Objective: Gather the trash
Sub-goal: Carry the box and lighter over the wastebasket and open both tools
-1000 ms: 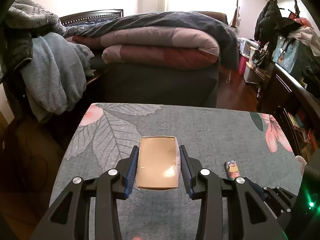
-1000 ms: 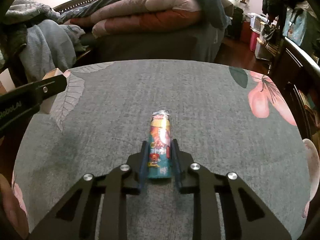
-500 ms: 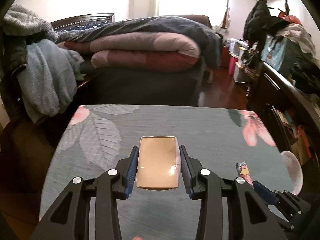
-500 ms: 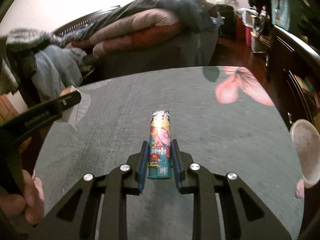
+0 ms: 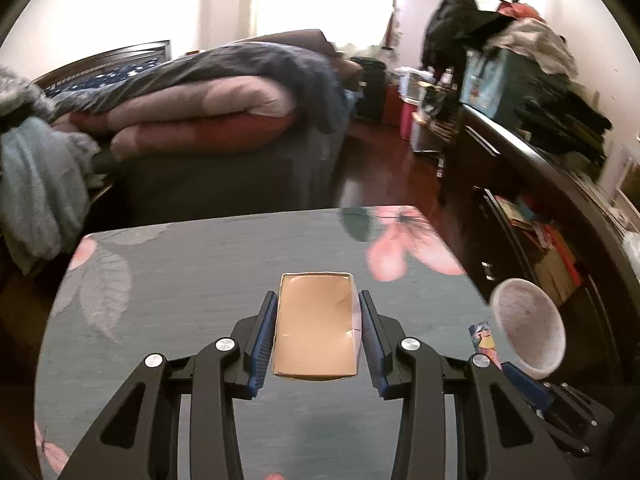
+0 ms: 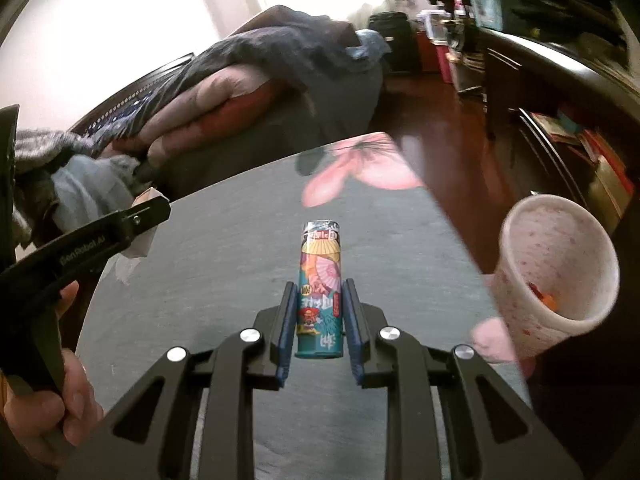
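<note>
**Both jaws loaded, bin at my right**

My left gripper [image 5: 318, 334] has its jaws clamped on the long sides of a flat tan box [image 5: 316, 328], open face up, so it rides level and cannot slip forward. My right gripper [image 6: 318, 320] pinches a printed teal tube [image 6: 320, 292] near its rear end, the rest pointing ahead. Both pieces hang clear above the bench [image 5: 192, 280], which I judge is the carry toward the speckled pink bin [image 6: 560, 272] off the bench's right edge. My left hand [image 6: 44, 400] grips its handle low and level; my right tool leans toward the bin, its mouth tipped my way, a scrap already inside.
</note>
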A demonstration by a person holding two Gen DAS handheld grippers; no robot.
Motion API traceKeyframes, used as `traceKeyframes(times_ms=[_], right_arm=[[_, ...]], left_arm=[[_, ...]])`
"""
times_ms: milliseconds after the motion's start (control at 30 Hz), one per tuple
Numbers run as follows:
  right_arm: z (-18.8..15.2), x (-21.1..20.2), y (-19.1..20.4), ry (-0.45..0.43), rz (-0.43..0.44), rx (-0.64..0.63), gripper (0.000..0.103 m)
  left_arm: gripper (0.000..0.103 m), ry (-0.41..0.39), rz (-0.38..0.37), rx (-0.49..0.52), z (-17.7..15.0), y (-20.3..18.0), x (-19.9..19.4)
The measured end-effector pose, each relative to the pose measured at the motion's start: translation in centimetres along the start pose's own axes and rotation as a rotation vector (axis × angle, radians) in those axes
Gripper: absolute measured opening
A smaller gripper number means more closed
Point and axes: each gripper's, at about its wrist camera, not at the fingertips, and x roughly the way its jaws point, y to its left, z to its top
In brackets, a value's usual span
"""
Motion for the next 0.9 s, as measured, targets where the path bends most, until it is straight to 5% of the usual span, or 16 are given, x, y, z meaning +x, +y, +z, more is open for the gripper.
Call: traceKeyframes(times_ms=[900], right_arm=[[0.3, -3.5, -21.8, -0.106, -0.24, 0.302, 0.024]], left_arm=[[0.041, 0.102, -0.29, 0.288, -0.3, -24.0, 6.8]])
